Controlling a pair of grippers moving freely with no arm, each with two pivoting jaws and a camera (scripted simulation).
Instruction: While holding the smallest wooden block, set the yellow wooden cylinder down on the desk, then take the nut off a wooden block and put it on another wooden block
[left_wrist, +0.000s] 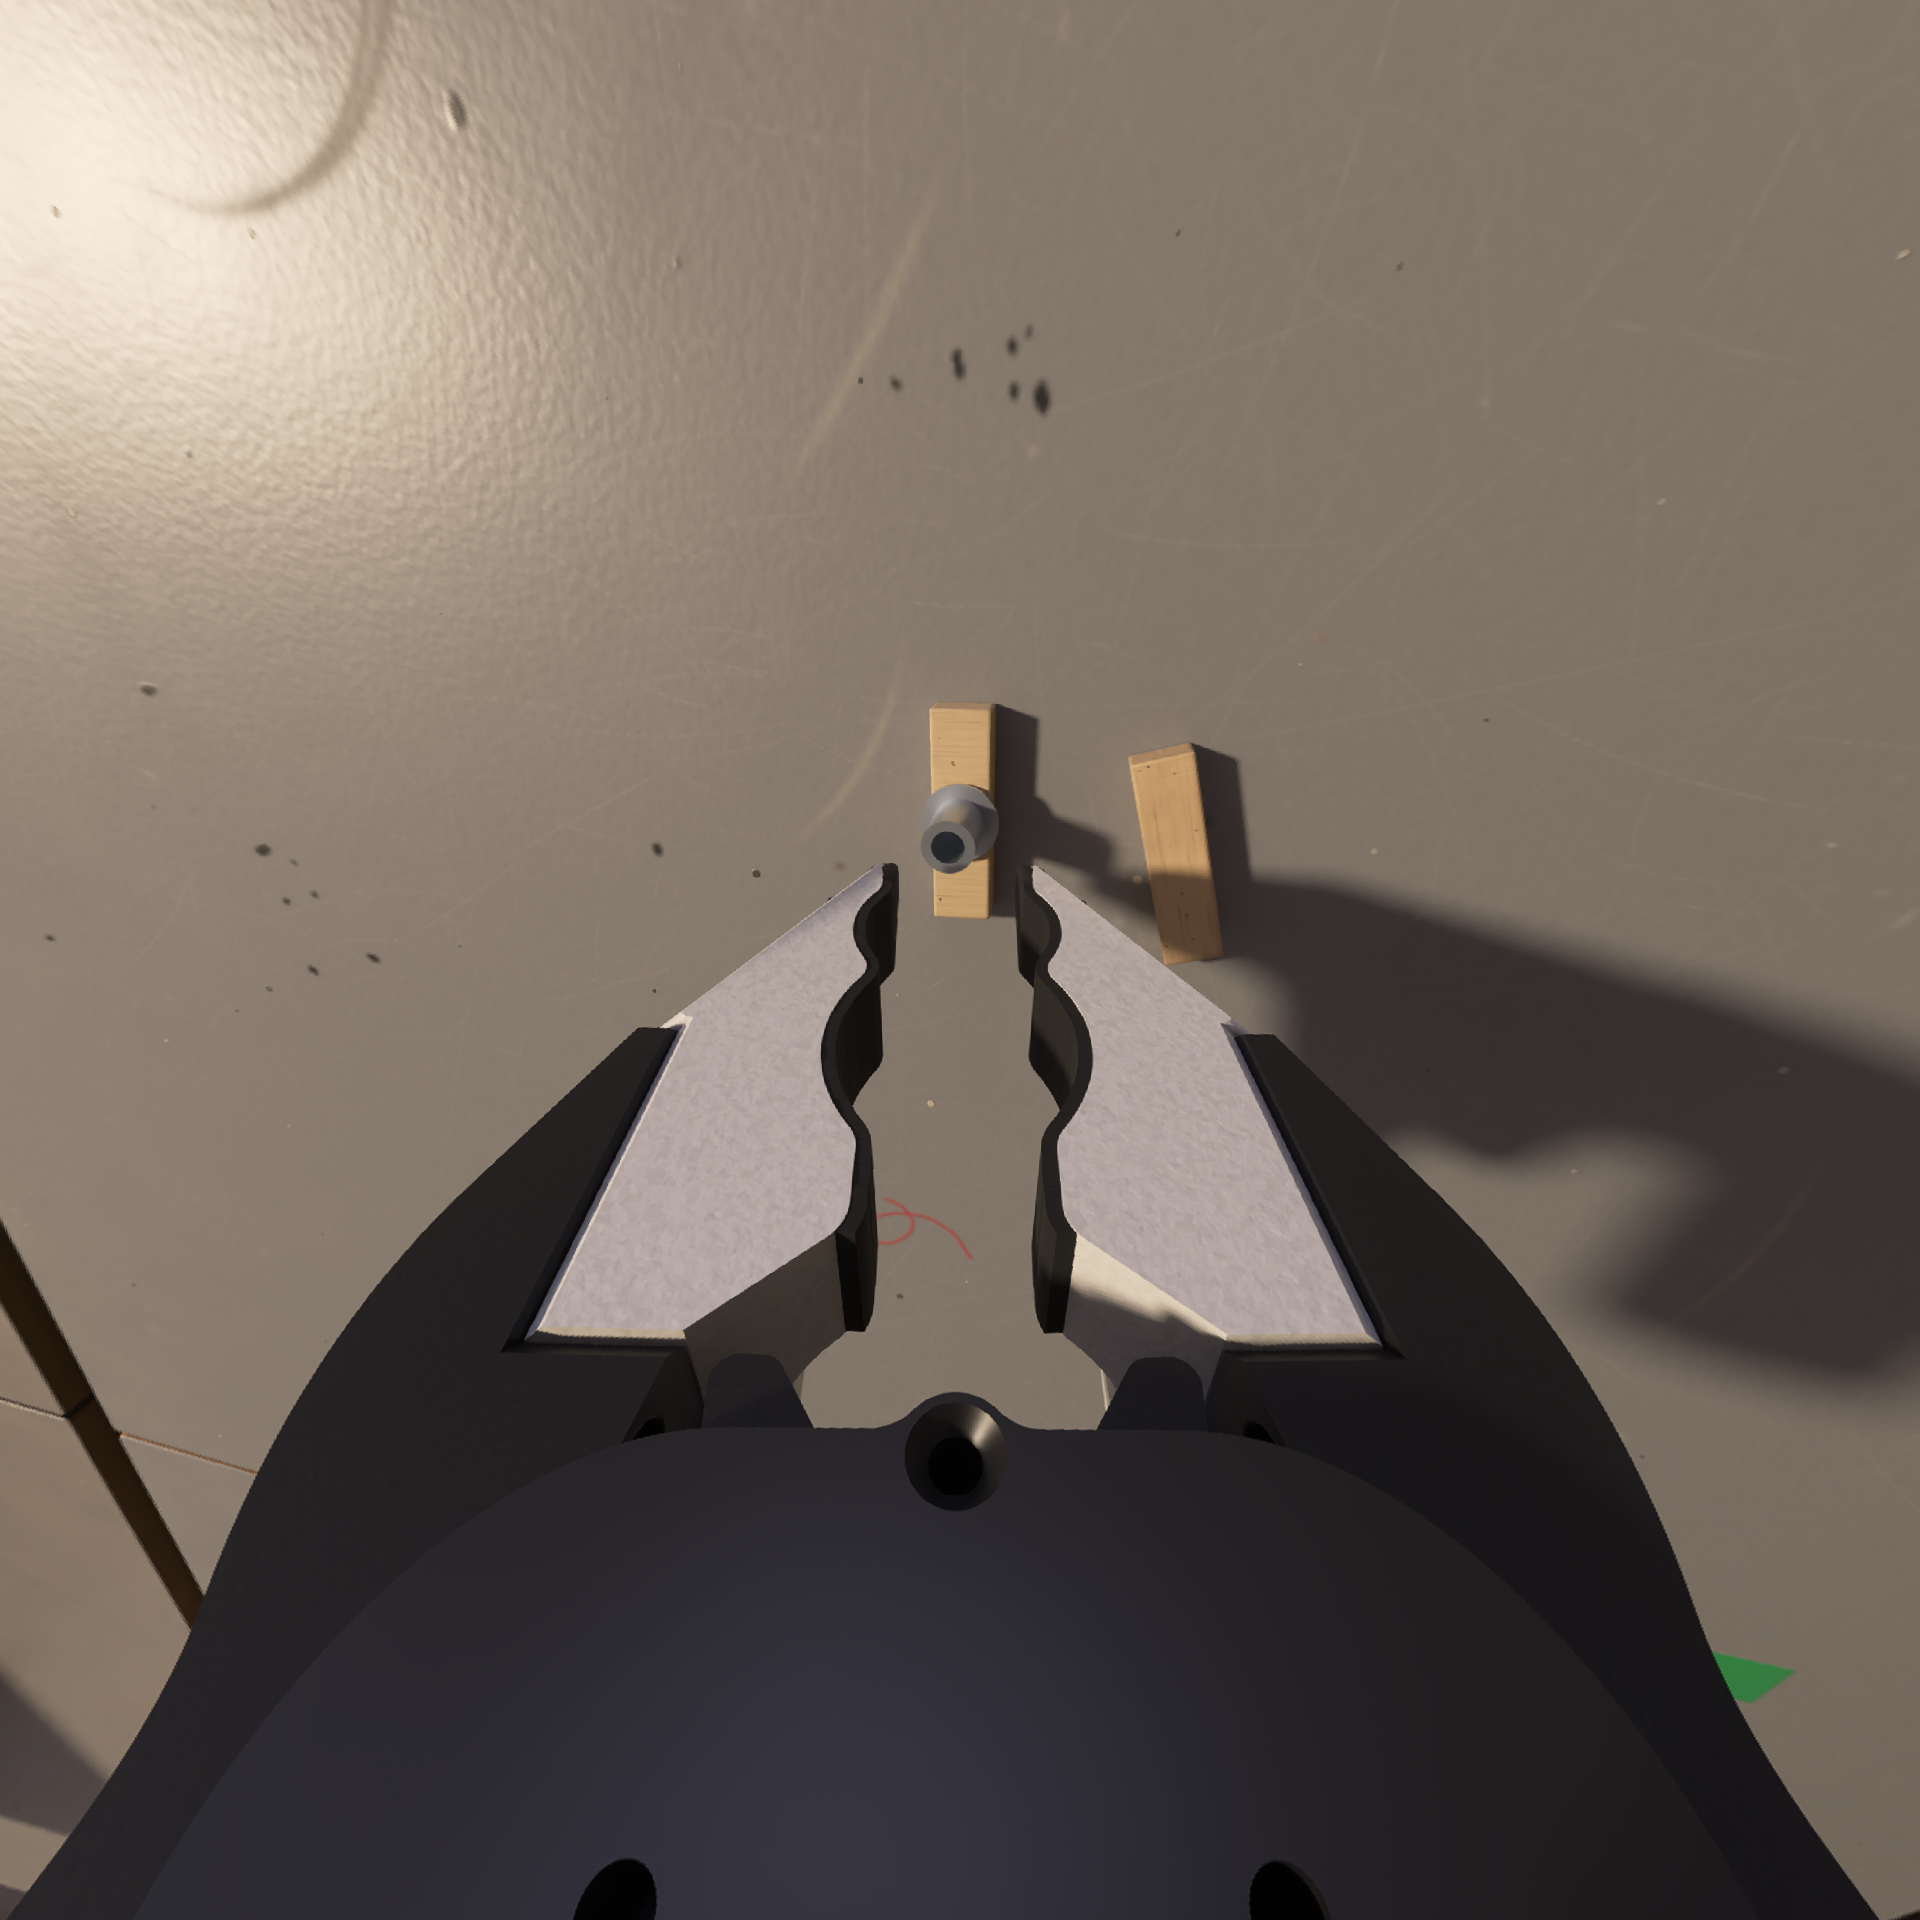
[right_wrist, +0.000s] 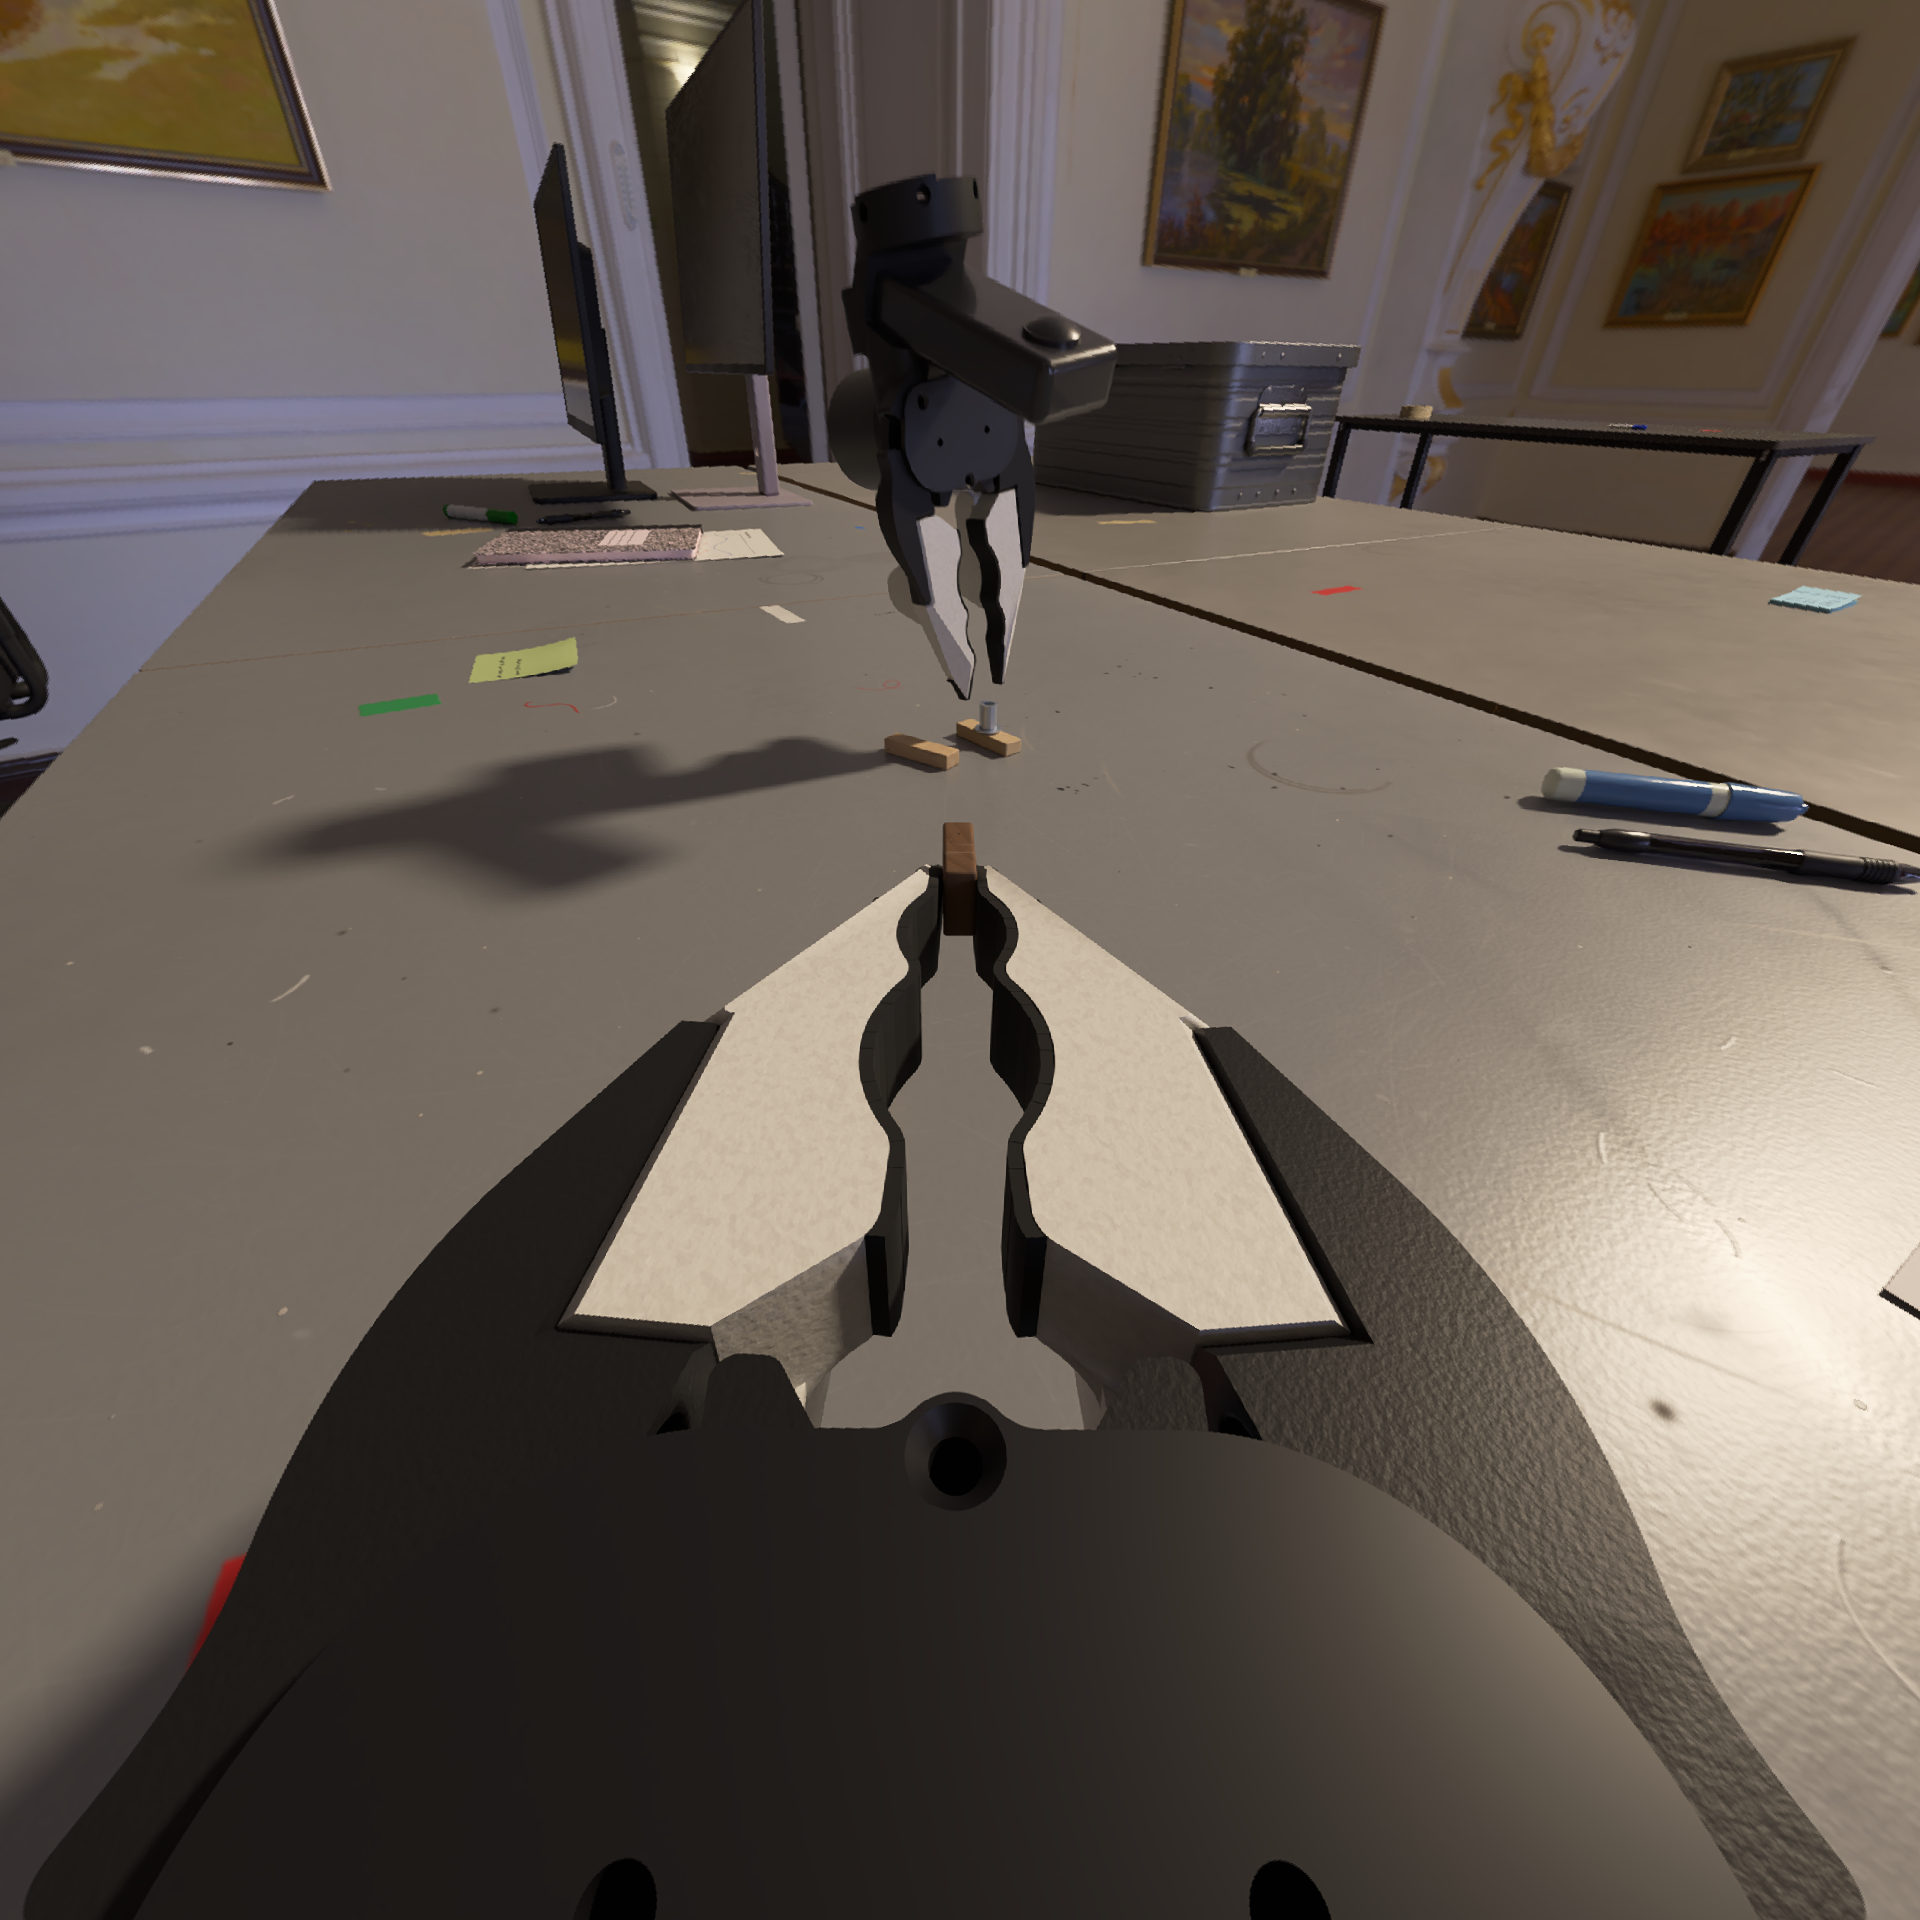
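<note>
In the left wrist view, the left gripper (left_wrist: 958, 883) is hanging above the desk (left_wrist: 416, 520) with its fingers (left_wrist: 769, 1091) parted and holding nothing, pointing down at the nut (left_wrist: 956, 831). The nut is standing upright on the left of two pale wooden blocks, the nut-bearing block (left_wrist: 963, 821). That the gap between the fingers is lining up over the nut suggests a grasp being prepared. Just to the right, apart from it and slightly angled, the bare block (left_wrist: 1179, 857) is lying flat, a likely place to receive the nut. The yellow cylinder is showing in neither view, so where it lies cannot be told.

In the right wrist view, the bare block (right_wrist: 923, 750) is appearing on the left and the nut-bearing block (right_wrist: 989, 740) with the nut (right_wrist: 988, 716) on the right, under the left gripper (right_wrist: 980, 681). Nearer the camera, the right gripper (right_wrist: 957, 883) is pinching the smallest block (right_wrist: 959, 878) at its fingertips, upright and clear of the desk (right_wrist: 1351, 1039), well apart from the other blocks, seemingly to keep it out of the way.
</note>
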